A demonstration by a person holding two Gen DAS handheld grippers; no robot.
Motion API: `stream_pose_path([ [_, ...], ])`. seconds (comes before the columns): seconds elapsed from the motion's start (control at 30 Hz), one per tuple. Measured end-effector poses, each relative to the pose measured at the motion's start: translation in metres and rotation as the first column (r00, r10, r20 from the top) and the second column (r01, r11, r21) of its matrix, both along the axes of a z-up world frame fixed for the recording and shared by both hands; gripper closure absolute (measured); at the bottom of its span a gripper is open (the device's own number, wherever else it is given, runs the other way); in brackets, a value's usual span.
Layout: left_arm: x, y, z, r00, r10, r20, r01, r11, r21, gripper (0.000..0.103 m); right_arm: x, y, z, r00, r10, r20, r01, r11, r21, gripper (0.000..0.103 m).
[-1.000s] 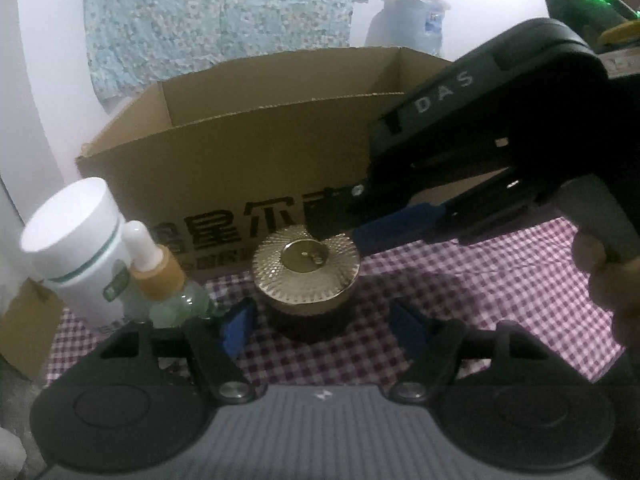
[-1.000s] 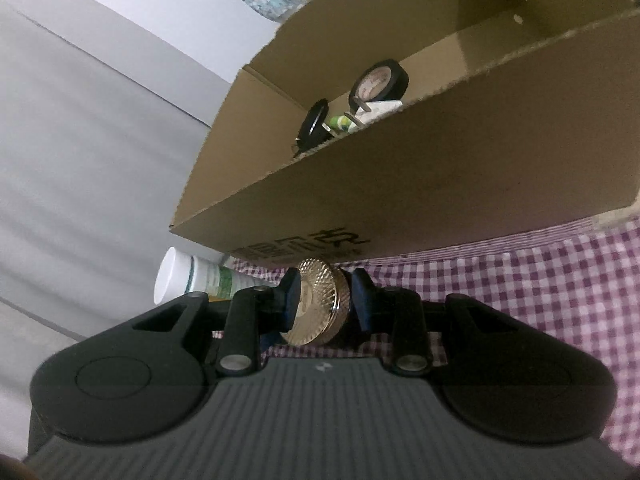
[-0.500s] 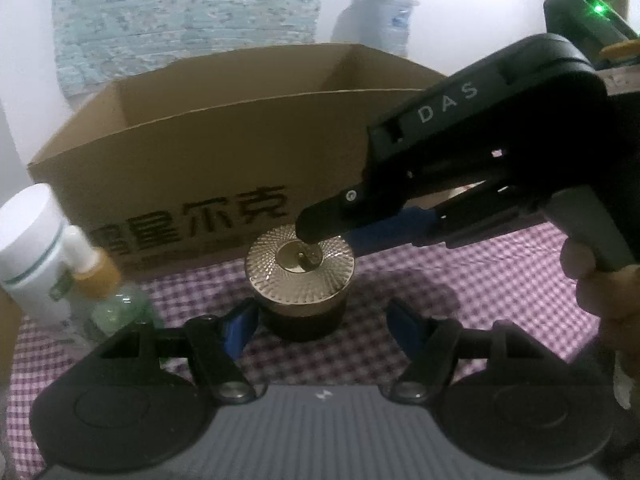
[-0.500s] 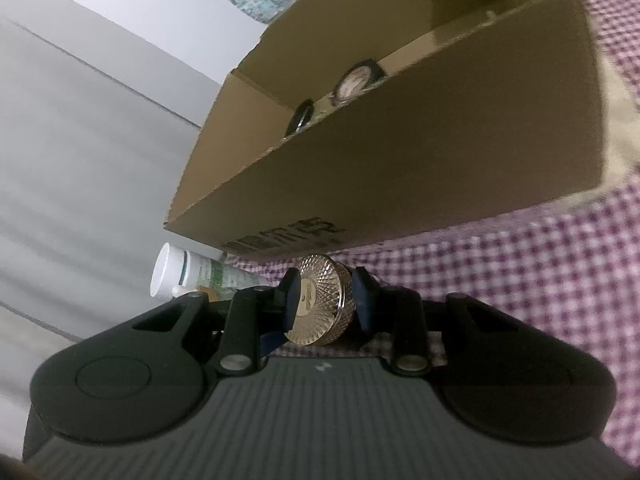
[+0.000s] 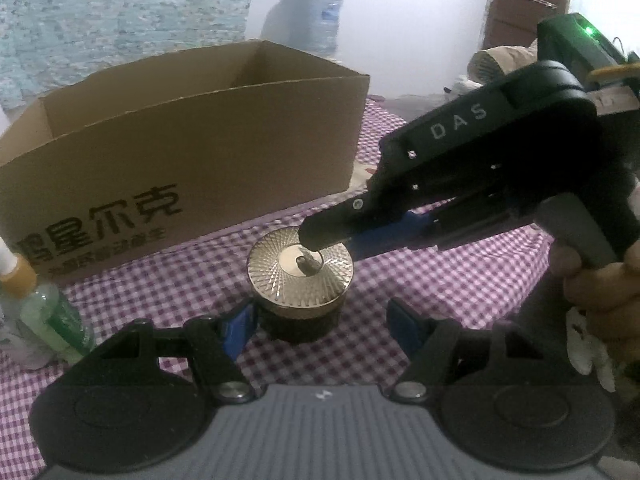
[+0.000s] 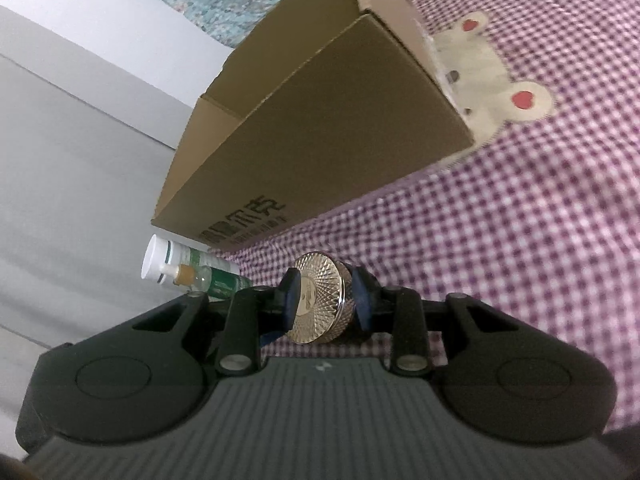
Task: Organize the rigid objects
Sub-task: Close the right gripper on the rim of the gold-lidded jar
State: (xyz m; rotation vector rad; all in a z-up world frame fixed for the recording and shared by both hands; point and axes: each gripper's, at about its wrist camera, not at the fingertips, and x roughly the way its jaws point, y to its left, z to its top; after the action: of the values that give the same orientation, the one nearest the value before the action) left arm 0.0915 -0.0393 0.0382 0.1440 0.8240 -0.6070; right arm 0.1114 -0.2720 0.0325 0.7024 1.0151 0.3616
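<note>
A dark jar with a ridged gold lid point(image 5: 301, 276) stands on the purple checked cloth in front of the open cardboard box point(image 5: 192, 160). My right gripper point(image 6: 324, 300) is shut on the gold-lidded jar point(image 6: 320, 300), one finger over the lid and one under the base; in the left wrist view it comes in from the right point(image 5: 332, 232). My left gripper point(image 5: 320, 320) is open just in front of the jar, its left blue pad point(image 5: 238, 326) close beside the jar's base.
A white bottle point(image 6: 176, 258) and a small green dropper bottle point(image 5: 44, 312) stand left of the jar beside the box. The box point(image 6: 320, 136) fills the space behind. A bear print point(image 6: 496, 84) is on the cloth at the right.
Both wrist views have swung so the box sits further left and its inside is out of the right wrist view. The right gripper stays shut on the jar.
</note>
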Motion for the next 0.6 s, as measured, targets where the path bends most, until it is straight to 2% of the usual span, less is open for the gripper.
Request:
stream_pose_path([
  [0.17,0.003,0.002,-0.001,1.000,0.005,0.013,-0.005,1.000,0.004,0.031,-0.008,-0.009,-0.005,1.000,-0.024,-0.016,0.025,0.999,0.024,0.075],
  [0.37,0.010,-0.006,-0.004,1.000,0.017,0.023,-0.018,0.998,0.052,0.031,-0.008,-0.014,-0.011,0.998,-0.041,-0.037,0.043,0.998,0.051,0.075],
  [0.6,0.026,-0.011,-0.004,1.000,0.010,0.012,-0.011,0.999,0.044,0.032,-0.006,-0.013,-0.011,0.999,-0.042,-0.034,0.043,0.998,0.042,0.073],
])
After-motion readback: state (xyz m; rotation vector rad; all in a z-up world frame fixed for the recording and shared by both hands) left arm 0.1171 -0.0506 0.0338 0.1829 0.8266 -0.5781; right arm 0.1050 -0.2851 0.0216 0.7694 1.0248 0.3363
